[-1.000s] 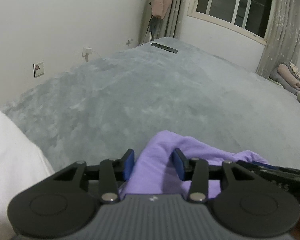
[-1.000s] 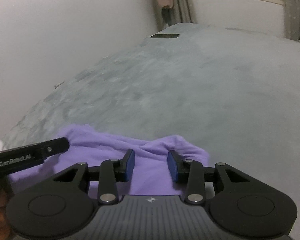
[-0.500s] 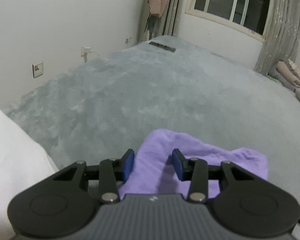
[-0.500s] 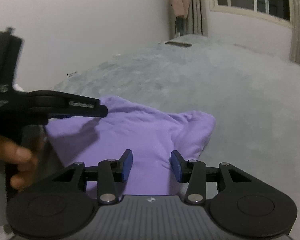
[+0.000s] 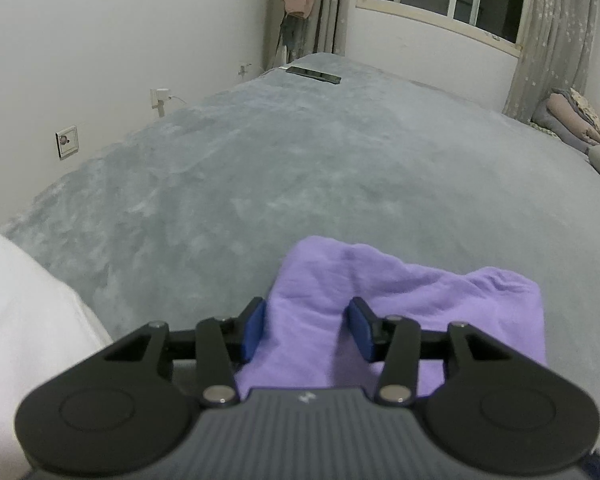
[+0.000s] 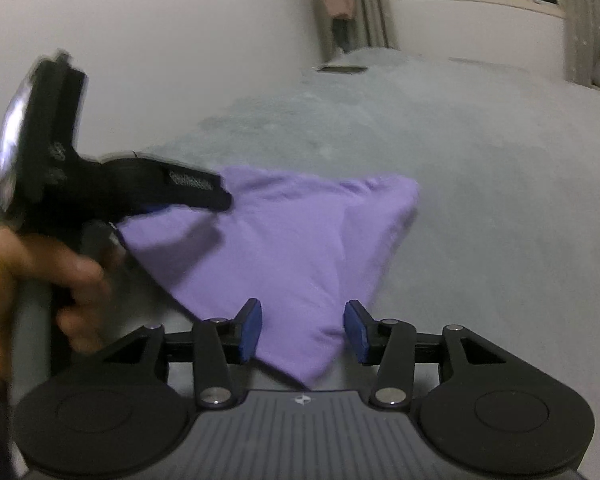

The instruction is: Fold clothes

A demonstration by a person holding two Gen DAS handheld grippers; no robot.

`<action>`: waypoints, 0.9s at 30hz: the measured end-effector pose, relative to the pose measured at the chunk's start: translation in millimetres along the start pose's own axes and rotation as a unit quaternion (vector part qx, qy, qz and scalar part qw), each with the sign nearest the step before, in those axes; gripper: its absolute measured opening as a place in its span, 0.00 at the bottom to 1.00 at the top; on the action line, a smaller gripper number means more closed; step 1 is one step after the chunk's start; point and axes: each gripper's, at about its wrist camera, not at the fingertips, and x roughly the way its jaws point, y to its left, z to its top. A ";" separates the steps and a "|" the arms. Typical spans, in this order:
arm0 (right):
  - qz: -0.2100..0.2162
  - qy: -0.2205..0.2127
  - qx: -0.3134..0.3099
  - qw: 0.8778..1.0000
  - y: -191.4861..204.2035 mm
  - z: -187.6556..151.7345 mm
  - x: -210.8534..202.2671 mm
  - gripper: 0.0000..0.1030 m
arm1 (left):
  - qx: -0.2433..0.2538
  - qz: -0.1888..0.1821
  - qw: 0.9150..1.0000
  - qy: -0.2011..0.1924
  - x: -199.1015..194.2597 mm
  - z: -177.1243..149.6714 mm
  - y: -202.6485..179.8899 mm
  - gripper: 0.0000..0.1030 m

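A purple garment (image 5: 400, 304) lies folded on the grey bed blanket (image 5: 300, 168), close in front of both grippers. My left gripper (image 5: 306, 328) stands open just above the garment's near left part, with cloth showing between the blue pads (image 5: 254, 330). My right gripper (image 6: 303, 330) is open over the garment's (image 6: 292, 240) near corner. In the right wrist view the left gripper (image 6: 210, 196) comes in from the left, held by a hand (image 6: 40, 264), its tip over the cloth's left edge. Neither gripper pinches the cloth.
A white pillow or sheet (image 5: 24, 320) lies at the near left. A dark flat device (image 5: 314, 75) sits on the bed's far corner. Wall sockets (image 5: 67, 142) are on the left wall. Rolled bedding (image 5: 572, 120) is stacked at the far right under the curtain.
Both grippers have drawn back from the garment, so more of it shows. The right view has turned, bringing the left gripper and the hand into sight. Both stayed open.
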 end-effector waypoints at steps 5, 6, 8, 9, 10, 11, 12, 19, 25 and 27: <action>0.016 0.000 0.018 1.000 -0.5 -10.2 -15.6 0.47 | 0.013 -0.007 1.000 -0.016 -12.8 0.2 -8.1 0.40; 0.020 -0.001 0.025 0.999 -3.1 -11.6 -15.0 0.47 | 0.015 -0.009 1.000 -0.020 -15.3 0.3 -9.7 0.41; 0.028 -0.005 0.042 0.999 -8.0 -14.4 -13.4 0.47 | 0.021 -0.007 1.000 -0.020 -16.8 -1.0 -12.9 0.41; 0.030 -0.006 0.045 0.999 -8.5 -14.9 -14.3 0.47 | 0.025 -0.004 1.000 -0.017 -16.1 -2.2 -14.5 0.41; 0.031 -0.007 0.045 0.998 -8.5 -15.0 -15.4 0.47 | 0.028 -0.002 1.000 -0.015 -15.6 -3.3 -16.0 0.41; 0.032 -0.008 0.046 0.998 -8.4 -15.2 -16.6 0.47 | 0.028 -0.002 1.000 -0.013 -15.5 -4.2 -17.0 0.41; 0.032 -0.009 0.047 0.998 -8.2 -15.4 -17.3 0.47 | 0.028 -0.005 1.000 -0.012 -16.0 -5.0 -18.0 0.41; 0.042 -0.044 0.059 0.996 -12.5 -12.4 -27.5 0.20 | 0.036 -0.010 0.999 -0.011 -18.4 -4.7 -23.4 0.41; 0.049 -0.059 0.035 0.996 -2.4 -9.2 -29.8 0.16 | 0.040 -0.017 0.999 -0.012 -20.9 -4.1 -23.8 0.41; 0.048 -0.031 0.034 0.998 0.0 -14.4 -16.6 0.14 | 0.040 -0.001 0.999 0.004 -15.4 -4.9 -23.2 0.40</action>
